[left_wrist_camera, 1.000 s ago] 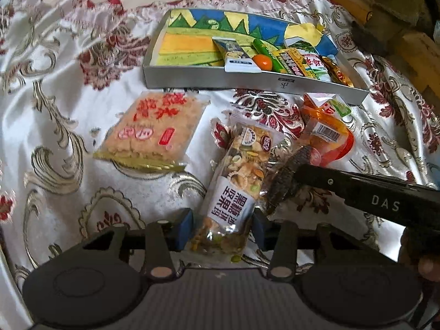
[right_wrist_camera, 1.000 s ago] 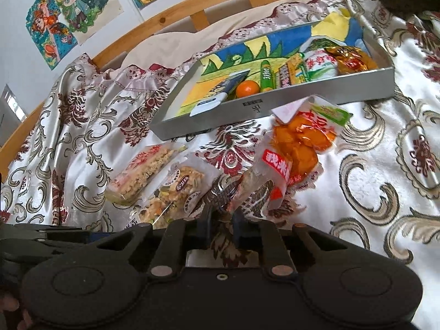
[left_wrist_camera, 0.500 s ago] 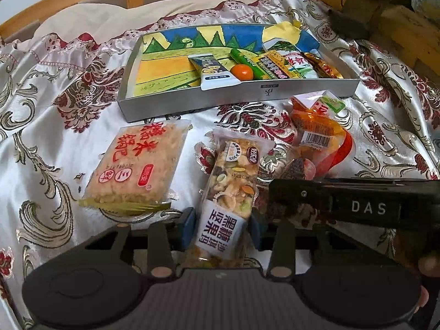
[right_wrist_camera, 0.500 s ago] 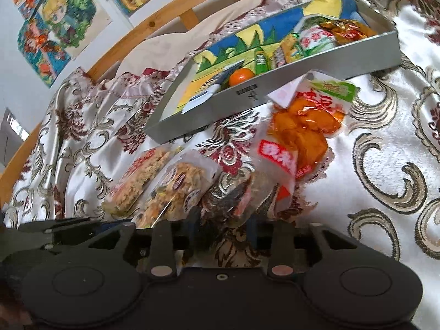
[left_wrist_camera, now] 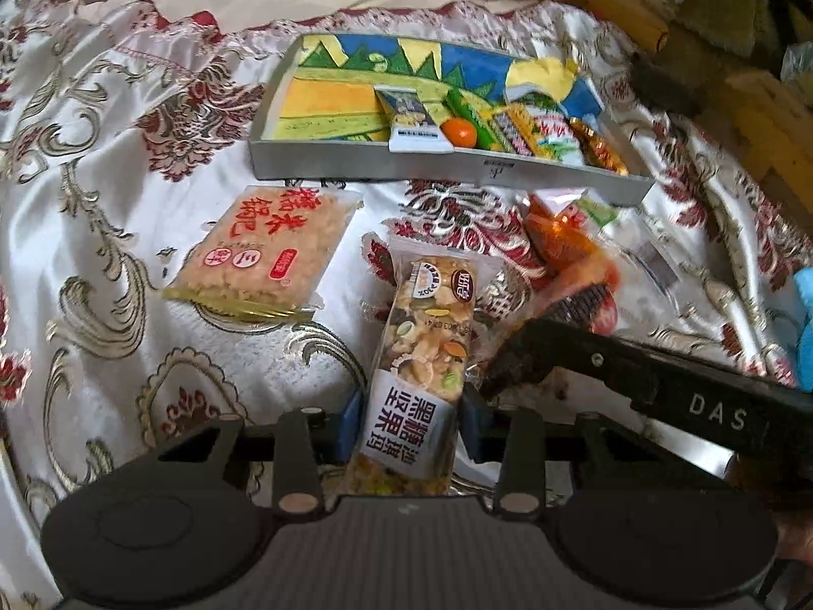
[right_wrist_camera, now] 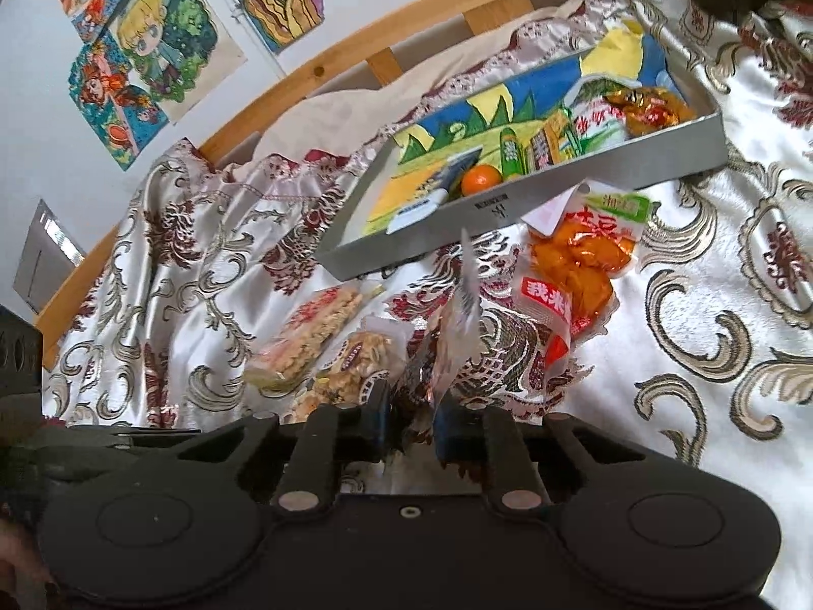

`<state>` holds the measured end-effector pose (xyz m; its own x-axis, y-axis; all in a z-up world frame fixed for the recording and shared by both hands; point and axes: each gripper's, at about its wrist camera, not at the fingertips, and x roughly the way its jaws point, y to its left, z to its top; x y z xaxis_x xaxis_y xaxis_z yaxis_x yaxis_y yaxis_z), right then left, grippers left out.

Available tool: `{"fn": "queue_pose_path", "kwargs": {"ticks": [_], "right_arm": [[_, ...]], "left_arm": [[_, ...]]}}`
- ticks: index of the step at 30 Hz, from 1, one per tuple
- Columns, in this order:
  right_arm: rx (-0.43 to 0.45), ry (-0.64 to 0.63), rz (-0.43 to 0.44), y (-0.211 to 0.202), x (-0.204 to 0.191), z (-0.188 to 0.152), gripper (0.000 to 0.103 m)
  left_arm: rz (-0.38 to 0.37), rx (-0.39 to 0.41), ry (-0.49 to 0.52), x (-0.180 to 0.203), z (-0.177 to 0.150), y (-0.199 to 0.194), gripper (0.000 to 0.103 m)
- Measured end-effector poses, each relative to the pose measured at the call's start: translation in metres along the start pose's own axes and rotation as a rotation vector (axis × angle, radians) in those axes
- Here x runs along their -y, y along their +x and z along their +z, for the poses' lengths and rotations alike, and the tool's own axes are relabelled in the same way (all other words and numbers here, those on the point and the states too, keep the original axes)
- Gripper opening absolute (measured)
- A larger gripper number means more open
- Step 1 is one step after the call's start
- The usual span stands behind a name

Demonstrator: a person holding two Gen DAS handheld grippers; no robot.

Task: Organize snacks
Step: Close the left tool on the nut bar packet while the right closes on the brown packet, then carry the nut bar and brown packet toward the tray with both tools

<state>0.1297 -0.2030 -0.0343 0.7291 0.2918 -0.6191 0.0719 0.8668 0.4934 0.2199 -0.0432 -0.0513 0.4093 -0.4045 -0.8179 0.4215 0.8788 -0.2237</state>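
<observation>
My left gripper (left_wrist_camera: 410, 427) is shut on the near end of a clear nut-bar packet (left_wrist_camera: 427, 351) with a white label. My right gripper (right_wrist_camera: 410, 424) is shut on a dark snack packet (right_wrist_camera: 447, 335) and holds it edge-up above the cloth; its black body shows in the left wrist view (left_wrist_camera: 635, 381). A rice-cracker packet (left_wrist_camera: 269, 249) lies left on the cloth. An orange snack bag (right_wrist_camera: 574, 264) lies in front of the grey tray (left_wrist_camera: 355, 168), which holds several snacks and a small orange (left_wrist_camera: 458, 132).
A patterned satin cloth (left_wrist_camera: 101, 193) covers the bed. A wooden bed rail (right_wrist_camera: 325, 66) runs behind the tray. Drawings (right_wrist_camera: 142, 46) hang on the wall. Dark clutter (left_wrist_camera: 721, 15) sits at the far right.
My left gripper closed on the nut-bar packet. My right gripper shut on the dark packet and raised it so it now stands edge-up.
</observation>
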Motion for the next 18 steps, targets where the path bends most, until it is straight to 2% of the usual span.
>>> {"fn": "queue_pose_path", "kwargs": {"ticks": [18], "right_arm": [[0.128, 0.052, 0.007, -0.097, 0.014, -0.010, 0.016]], "left_arm": [[-0.049, 0.164, -0.093, 0.021, -0.018, -0.052, 0.042]]}}
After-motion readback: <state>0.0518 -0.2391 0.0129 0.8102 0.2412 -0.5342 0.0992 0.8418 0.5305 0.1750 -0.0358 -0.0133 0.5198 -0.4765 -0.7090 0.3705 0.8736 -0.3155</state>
